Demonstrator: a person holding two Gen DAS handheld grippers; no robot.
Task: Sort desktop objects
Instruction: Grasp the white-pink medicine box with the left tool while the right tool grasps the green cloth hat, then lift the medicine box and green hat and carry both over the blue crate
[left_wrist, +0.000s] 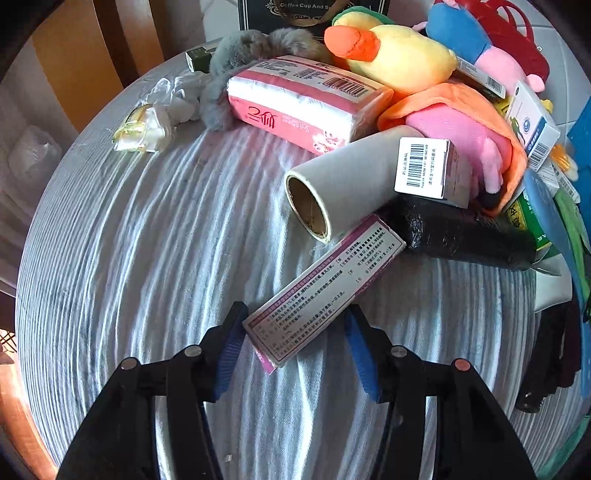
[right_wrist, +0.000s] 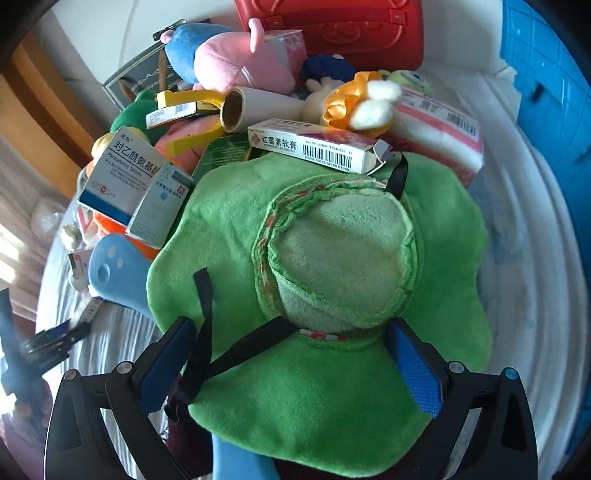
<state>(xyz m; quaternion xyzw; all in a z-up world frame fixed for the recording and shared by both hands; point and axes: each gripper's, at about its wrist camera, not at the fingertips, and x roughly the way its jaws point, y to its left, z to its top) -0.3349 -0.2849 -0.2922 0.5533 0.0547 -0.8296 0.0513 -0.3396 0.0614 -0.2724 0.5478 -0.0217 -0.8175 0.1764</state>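
The round desk (left_wrist: 147, 258), under a white ribbed cloth, carries a pink tissue pack (left_wrist: 303, 107), paper roll (left_wrist: 347, 181) and crumpled wrappers (left_wrist: 147, 125).

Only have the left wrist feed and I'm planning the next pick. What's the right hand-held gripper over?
Observer: The right hand-held gripper is over a green plush hat, jaws wide, one finger on each side of the crown.
Operator: Anything on the hat?
Observer: A white medicine box with a barcode lies on its far brim.
Operator: Snag risk?
Observer: Possibly. Black straps cross the near brim between the fingers.
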